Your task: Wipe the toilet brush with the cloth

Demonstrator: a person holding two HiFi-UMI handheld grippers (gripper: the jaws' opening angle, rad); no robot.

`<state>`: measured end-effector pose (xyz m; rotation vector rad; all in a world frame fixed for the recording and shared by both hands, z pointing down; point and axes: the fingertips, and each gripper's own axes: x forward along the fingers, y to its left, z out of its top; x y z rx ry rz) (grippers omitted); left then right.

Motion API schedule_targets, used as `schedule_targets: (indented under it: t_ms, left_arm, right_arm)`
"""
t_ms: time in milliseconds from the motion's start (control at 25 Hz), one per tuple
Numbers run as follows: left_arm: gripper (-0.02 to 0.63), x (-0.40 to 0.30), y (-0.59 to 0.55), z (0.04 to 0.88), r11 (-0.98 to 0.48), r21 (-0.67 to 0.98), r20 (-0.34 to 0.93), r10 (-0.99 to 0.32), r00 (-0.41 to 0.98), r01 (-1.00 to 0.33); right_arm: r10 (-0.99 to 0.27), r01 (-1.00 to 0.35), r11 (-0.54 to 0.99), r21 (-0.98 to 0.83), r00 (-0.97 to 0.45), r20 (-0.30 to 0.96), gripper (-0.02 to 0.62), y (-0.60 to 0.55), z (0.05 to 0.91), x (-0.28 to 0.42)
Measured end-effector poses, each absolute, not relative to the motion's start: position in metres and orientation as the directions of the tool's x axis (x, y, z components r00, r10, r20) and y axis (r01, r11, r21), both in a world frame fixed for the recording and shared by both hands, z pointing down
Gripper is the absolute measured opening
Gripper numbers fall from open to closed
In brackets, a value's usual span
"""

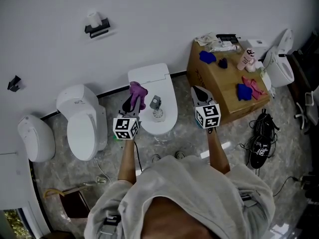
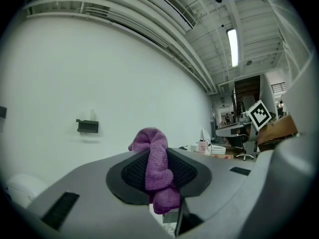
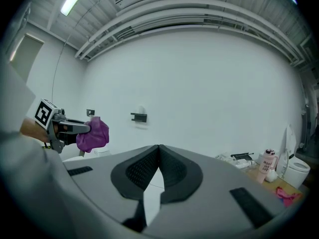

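The left gripper [image 2: 157, 156] is clenched on a purple terry cloth [image 2: 155, 169]; the cloth stands pinched between the ribbed black pads [image 2: 133, 172] and bulges out above and below them; the right gripper [image 3: 158, 154] has its jaws pressed together, grasping nothing; a grey-topped toilet brush in a round white holder [image 1: 157, 109] stands near the middle of the closed white toilet lid [image 1: 168, 91], just beside the cloth-holding jaws and farther from the right ones.
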<state>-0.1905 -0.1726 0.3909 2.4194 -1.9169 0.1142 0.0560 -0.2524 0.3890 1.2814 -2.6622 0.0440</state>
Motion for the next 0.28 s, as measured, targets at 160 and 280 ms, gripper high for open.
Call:
schedule_targets:
  t_ms: [160,280]
  left_arm:
    - [0.106,-0.1918,-0.1727,0.3954,-0.231,0.006,0.097,-0.968,0.23,-0.973]
    - [0.106,-0.191,-0.174,0.3975,-0.234,0.009,0.097,-0.967,0.234,-0.972]
  right_arm:
    - [-0.774,-0.778,0.625,0.062,-0.606,0.185,0.031,-0.2516,0.3911,0.0557]
    - [-0.775,-0.779,0.624,0.065,-0.604,0.186,0.031,-0.2525,0.3921,0.0564]
